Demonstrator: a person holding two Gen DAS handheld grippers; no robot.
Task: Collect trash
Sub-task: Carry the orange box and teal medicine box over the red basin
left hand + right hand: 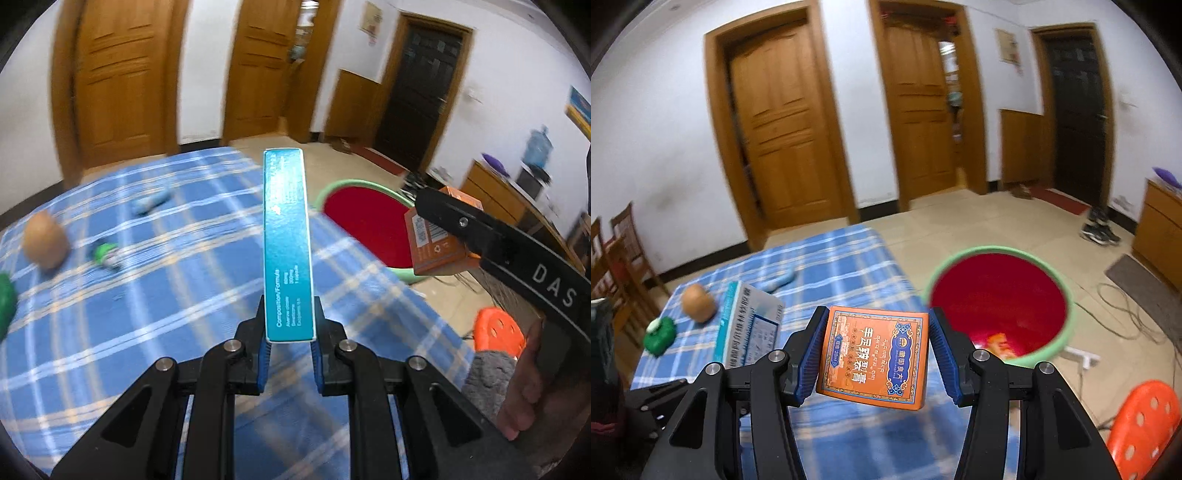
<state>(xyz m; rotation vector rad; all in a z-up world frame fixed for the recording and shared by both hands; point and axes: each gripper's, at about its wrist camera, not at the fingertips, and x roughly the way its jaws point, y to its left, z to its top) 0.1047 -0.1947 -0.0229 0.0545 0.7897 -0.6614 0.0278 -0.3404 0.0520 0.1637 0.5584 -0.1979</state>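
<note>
My left gripper (pixel 288 306) is shut on a long teal box (pixel 286 240), held edge-up above the blue plaid table (pixel 147 295). My right gripper (pixel 877 312) is shut on an orange box (pixel 873 356) with printed script, over the table's right edge. That orange box (pixel 432 243) also shows at the right of the left wrist view. The teal box (pixel 750 328) hangs left of the orange one. A green-rimmed bin (pixel 997 249) with a red liner stands on the floor just beyond and right of the table; its rim (pixel 354 182) lies behind the teal box.
On the cloth (pixel 842 258) lie a brown egg-shaped thing (pixel 698 302), a green bottle (pixel 659 336) and a pale blue tube (pixel 781 280). An orange stool (pixel 1145 424) stands at the near right. Cables (pixel 1126 306) trail over the floor. Wooden chairs (pixel 617 251) stand at the left.
</note>
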